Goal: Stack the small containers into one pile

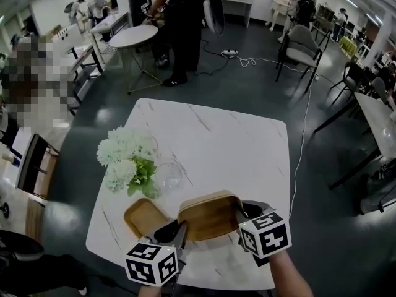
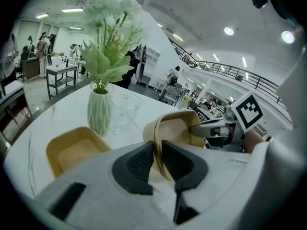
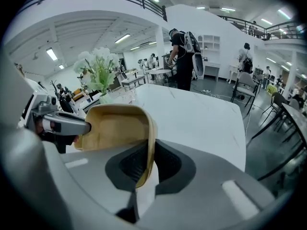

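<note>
Above the near edge of the white marble tabletop [image 1: 235,147], item one, a tan rounded-rectangular shallow container [image 1: 210,215], is being held between two hands, apparently clear of the surface.

Risk, as judged: only its thin rim walls are being pinched, from opposite ends. A slip or twist is therefore being invited if one hand is drawn away from the other. The load could then be dropped short of item two, a matching tan shallow container [image 1: 142,216], which is lying flat on the tabletop just to the left. A wide swing could also be knocking the clear glass bowl [image 1: 168,175] or the pale ribbed vase of white flowers [image 2: 99,111] standing behind.

State of left claw [image 2: 157,159]: narrowed, pads being pressed on the container's wall.

State of right claw [image 3: 146,164]: likewise narrowed, the opposite wall being clamped between its pads.
</note>
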Motion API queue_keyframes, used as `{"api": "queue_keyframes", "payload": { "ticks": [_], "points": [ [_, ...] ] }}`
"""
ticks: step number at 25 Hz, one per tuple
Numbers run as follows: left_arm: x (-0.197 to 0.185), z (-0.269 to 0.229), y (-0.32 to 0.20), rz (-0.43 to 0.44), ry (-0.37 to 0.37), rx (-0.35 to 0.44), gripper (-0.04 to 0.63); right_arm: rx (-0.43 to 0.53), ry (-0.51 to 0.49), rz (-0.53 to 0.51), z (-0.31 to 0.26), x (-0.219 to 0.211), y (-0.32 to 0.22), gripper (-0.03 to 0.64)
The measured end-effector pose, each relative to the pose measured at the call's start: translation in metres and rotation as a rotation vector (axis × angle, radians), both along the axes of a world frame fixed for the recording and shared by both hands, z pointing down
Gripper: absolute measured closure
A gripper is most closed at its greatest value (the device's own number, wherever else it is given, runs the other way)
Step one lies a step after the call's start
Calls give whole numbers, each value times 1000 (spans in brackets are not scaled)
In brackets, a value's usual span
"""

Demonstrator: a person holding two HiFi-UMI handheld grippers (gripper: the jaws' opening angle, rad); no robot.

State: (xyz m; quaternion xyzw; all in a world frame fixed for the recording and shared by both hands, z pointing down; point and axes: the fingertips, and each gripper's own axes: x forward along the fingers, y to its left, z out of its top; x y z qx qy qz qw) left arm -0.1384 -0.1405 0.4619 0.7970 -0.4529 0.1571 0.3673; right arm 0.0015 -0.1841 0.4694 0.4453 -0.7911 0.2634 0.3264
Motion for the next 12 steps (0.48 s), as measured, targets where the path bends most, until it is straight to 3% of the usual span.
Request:
{"api": "queue_keyframes", "payload": {
  "ticks": [6,12],
  "points": [
    [-25,-14,8,16,8,14,543,-34,-47,9,-8,-23,15,593],
    [-70,-11,11,22,-37,8,557,-101,-98,-12,4,-68,38,575]
  ]
}}
